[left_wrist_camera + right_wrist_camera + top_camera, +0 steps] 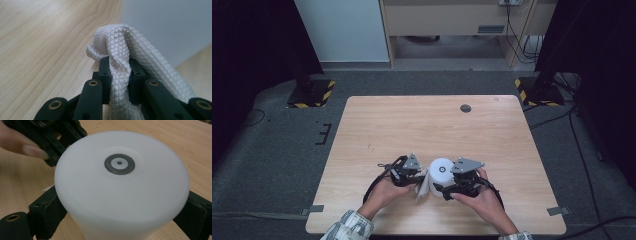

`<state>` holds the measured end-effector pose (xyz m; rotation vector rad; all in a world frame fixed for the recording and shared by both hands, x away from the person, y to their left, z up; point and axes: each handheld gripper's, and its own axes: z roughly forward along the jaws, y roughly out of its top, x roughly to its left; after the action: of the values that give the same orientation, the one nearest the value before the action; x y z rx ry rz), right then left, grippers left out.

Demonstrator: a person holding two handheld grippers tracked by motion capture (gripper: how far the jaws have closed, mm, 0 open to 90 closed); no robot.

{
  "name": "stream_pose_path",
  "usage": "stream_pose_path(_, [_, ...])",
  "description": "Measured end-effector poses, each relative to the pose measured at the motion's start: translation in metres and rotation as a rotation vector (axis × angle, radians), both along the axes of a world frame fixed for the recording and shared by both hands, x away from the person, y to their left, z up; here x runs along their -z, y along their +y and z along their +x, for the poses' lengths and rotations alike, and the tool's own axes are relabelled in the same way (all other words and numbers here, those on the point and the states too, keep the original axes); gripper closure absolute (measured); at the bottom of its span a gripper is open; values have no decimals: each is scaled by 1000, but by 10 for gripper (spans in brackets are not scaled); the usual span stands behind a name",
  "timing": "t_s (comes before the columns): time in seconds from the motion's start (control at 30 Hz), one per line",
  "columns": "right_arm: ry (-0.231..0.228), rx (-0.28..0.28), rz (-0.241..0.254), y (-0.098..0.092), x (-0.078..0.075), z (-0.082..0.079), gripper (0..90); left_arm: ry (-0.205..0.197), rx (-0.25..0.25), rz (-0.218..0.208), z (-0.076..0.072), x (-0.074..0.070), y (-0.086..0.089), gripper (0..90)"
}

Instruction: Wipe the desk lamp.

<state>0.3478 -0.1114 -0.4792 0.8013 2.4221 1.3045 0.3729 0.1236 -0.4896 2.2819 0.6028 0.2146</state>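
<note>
Evidently the white cylinder stood upright on the desk near its front edge, the right gripper clamping its sides wide to steady it, while the left gripper pinched a quilted cloth against its side, apparently for wiping.

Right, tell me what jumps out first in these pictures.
At the near edge of the table, the right gripper clamps a white cylinder with a dark ring on its flat top. Right beside it, the left gripper is shut on a fold of white quilted cloth, bunched up against the cylinder's side.
</note>
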Motion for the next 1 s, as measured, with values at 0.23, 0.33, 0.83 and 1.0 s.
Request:
stream_pose_path(0.23, [2, 3, 1, 0, 0, 0, 89, -48, -34, -84, 11, -30, -1, 758])
stream_pose_path(0.33, [3, 3, 1, 0, 0, 0, 89, -55, -37, -85, 21, -34, -7, 758])
stream_pose_path(0.83, [1, 1, 2, -1, 0, 1, 89, 19, -13, 22, 35, 10, -20, 759])
stream_pose_path(1.0, [1, 1, 1, -1, 0, 1, 89, 28, -3, 48, 23, 15, -12, 760])
